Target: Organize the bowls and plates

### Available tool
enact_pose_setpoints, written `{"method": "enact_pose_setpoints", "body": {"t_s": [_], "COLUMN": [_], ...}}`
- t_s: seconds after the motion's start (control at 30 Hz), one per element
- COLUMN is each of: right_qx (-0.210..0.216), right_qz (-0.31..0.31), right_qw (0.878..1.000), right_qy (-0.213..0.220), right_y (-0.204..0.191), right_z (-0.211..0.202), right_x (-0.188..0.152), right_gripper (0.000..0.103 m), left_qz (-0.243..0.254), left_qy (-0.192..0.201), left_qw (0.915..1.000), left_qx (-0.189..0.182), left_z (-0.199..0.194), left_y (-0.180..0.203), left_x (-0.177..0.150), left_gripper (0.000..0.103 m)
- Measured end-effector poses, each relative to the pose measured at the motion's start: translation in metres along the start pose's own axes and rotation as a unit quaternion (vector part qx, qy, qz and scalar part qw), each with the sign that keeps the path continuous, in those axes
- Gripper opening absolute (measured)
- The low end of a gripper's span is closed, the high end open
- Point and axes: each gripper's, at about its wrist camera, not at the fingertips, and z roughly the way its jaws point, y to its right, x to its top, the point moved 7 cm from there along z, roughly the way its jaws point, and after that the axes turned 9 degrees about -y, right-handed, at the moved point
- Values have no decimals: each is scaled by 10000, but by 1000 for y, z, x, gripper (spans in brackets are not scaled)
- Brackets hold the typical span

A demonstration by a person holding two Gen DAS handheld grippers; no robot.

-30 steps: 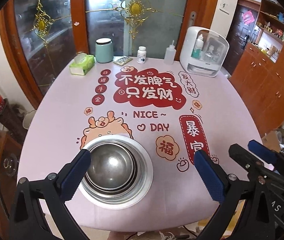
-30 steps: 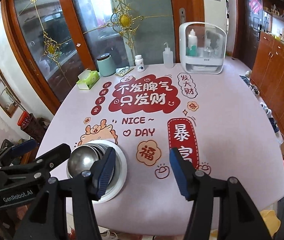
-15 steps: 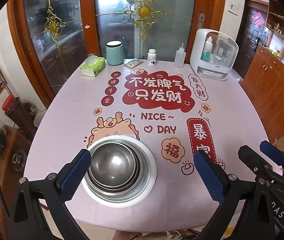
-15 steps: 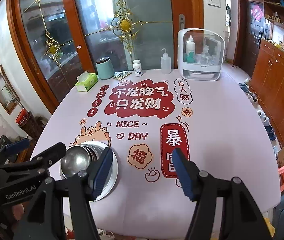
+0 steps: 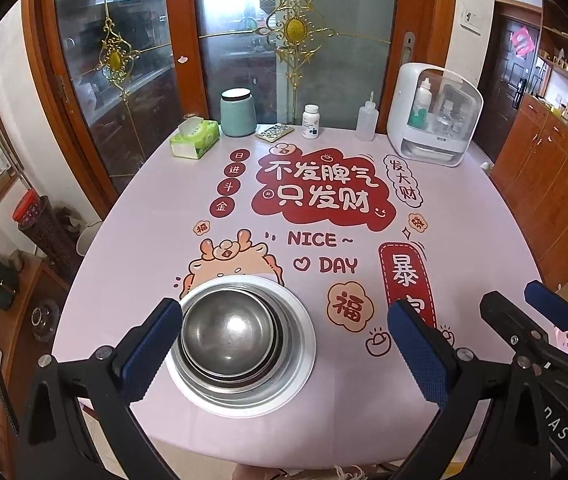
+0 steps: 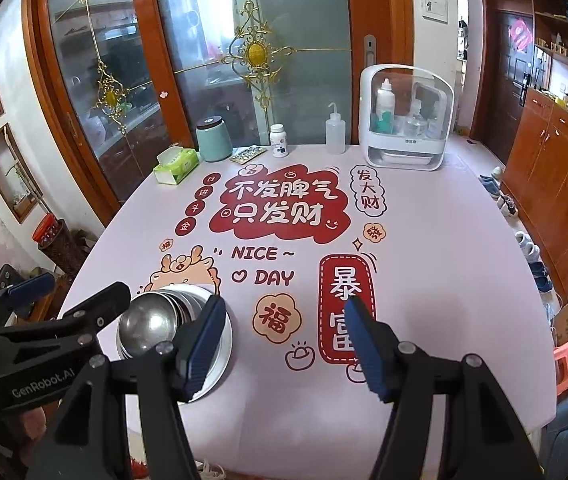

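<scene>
Steel bowls (image 5: 229,334), two or three nested, I cannot count them surely, sit in one white plate (image 5: 298,354) on the table (image 5: 143,248). In my left view, my left tongs (image 5: 284,354) gape wide above the plate, gripping nothing; my right tongs (image 5: 524,316) show right of the plate. Beyond the plate stand one tissue box (image 5: 194,139), one green jar (image 5: 238,113), two bottles.

In my right view, my right tongs (image 6: 284,344), having just been opening, stand empty right of the plate (image 6: 219,354); my left tongs (image 6: 65,298) are just left of the bowls (image 6: 149,322).
</scene>
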Motion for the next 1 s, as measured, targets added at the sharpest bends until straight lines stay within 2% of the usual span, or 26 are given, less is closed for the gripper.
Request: {"method": "enact_pose_setpoints", "body": {"t_s": [1.0], "right_qx": [-29], "right_qz": [166], "right_qw": [9998], "right_qy": [127], "right_y": [1], "right_z": [-6], "right_x": [-3], "right_gripper": [62], "left_qz": [119], "left_qy": [-55], "left_qw": [9999], "left_qx": [-77], "left_z": [-1], "left_y": [0], "left_x": [-1], "left_gripper": [102]}}
